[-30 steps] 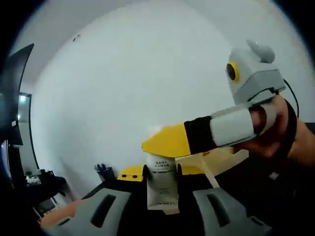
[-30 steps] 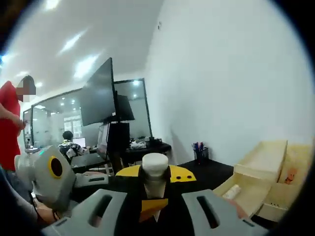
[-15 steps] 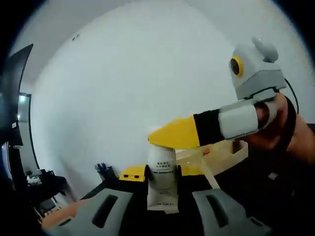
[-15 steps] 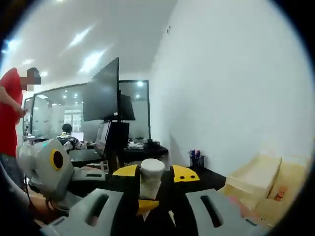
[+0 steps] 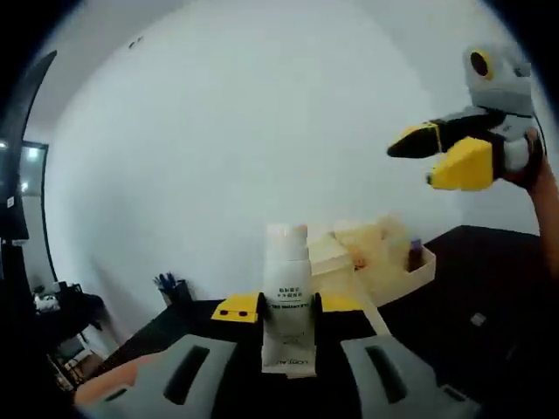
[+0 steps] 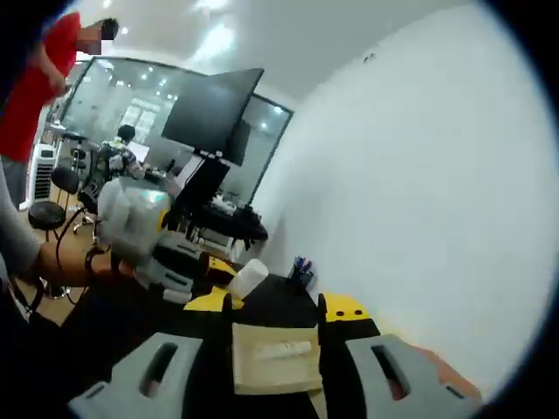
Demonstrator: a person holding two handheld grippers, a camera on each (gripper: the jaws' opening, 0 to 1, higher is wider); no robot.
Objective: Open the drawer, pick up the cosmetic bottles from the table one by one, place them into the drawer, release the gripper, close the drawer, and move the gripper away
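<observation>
My left gripper (image 5: 286, 307) is shut on a white cosmetic bottle (image 5: 286, 284) that stands upright between its yellow-tipped jaws. Behind it on the black table sits the pale wooden drawer box (image 5: 371, 262), with a small dark bottle (image 5: 415, 254) at its right end. My right gripper (image 5: 417, 164) hangs high at the right, held by a hand, jaws apart and empty. In the right gripper view, that gripper (image 6: 278, 305) is open over a pale wooden drawer (image 6: 301, 377) in which a white bottle (image 6: 279, 351) lies. My left gripper (image 6: 229, 278) comes in from the left with its white bottle (image 6: 251, 276).
A pen cup (image 5: 170, 289) stands by the white wall at the table's far edge. A large dark monitor (image 6: 210, 113) and office desks fill the room behind. One person in red (image 6: 39, 78) stands at the far left, and another sits further back.
My right gripper has let go of its white-capped bottle and risen up and away to the right. A white bottle now lies in the drawer under it. My left gripper keeps its hold.
</observation>
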